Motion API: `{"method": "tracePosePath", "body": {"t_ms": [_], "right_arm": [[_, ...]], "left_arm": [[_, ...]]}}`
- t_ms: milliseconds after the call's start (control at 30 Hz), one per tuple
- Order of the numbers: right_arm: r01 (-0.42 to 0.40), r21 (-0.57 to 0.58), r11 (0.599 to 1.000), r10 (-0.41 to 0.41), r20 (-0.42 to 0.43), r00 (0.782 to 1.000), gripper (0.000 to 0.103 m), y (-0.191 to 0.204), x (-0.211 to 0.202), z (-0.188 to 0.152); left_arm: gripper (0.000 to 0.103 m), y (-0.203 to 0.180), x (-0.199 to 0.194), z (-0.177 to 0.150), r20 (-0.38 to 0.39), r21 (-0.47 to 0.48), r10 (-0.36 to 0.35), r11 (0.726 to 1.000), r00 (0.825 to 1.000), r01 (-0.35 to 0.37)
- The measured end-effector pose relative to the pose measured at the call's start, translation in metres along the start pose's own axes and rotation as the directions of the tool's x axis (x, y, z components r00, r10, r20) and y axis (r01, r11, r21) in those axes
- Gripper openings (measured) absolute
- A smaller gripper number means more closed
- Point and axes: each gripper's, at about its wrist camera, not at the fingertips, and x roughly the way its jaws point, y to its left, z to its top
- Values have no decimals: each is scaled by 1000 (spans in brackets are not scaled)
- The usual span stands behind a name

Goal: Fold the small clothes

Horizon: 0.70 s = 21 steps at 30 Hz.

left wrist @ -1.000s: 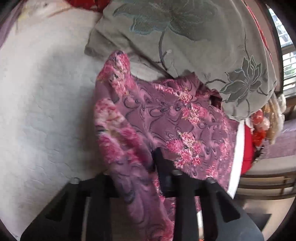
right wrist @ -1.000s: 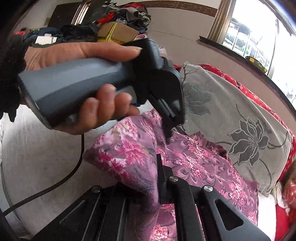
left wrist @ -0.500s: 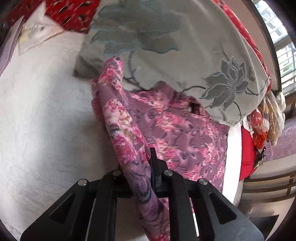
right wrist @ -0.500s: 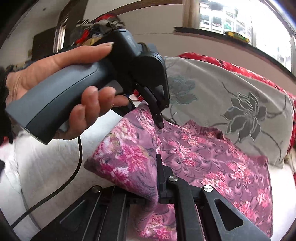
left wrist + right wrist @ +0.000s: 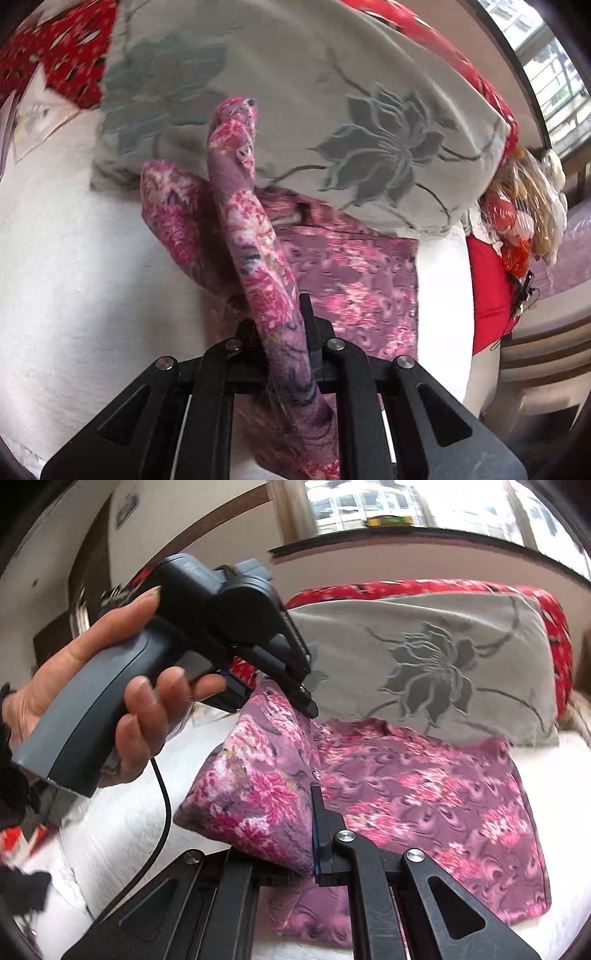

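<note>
A purple garment with pink flowers [image 5: 424,786] lies on the white bed. Its left edge is lifted and folding over toward the right. My left gripper [image 5: 286,314] is shut on the far corner of that lifted edge; the held fabric [image 5: 255,251] runs up between its fingers. It also shows in the right wrist view [image 5: 304,701], held by a hand, pinching the cloth. My right gripper [image 5: 308,827] is shut on the near corner of the same edge, raised a little above the rest of the garment.
A grey pillow with a dark flower pattern [image 5: 436,661] lies just behind the garment, on red patterned bedding [image 5: 406,587]. The white bed cover [image 5: 66,258] spreads left. A cable [image 5: 162,812] hangs from the left gripper. A window sill runs behind the bed.
Both grippers have carried the lifted edge up and toward the pillow side. The raised fold stands steeper and narrower, and more of the garment's flat part shows to the right.
</note>
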Motion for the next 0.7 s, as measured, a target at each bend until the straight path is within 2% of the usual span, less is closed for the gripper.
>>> {"method": "tracePosePath", "body": {"t_ms": [367,700], "right_arm": [[-1,211,978,-2,15,1000,5,-78,-39,-6],[15,415,910,-23,16,1000,5,-151,-60,-23]], "left_arm": [[9,-86,30,-11,-35,76,-24,997,999,27],[9,-151,85,-15,-108,133,-13,991,994,27]]}}
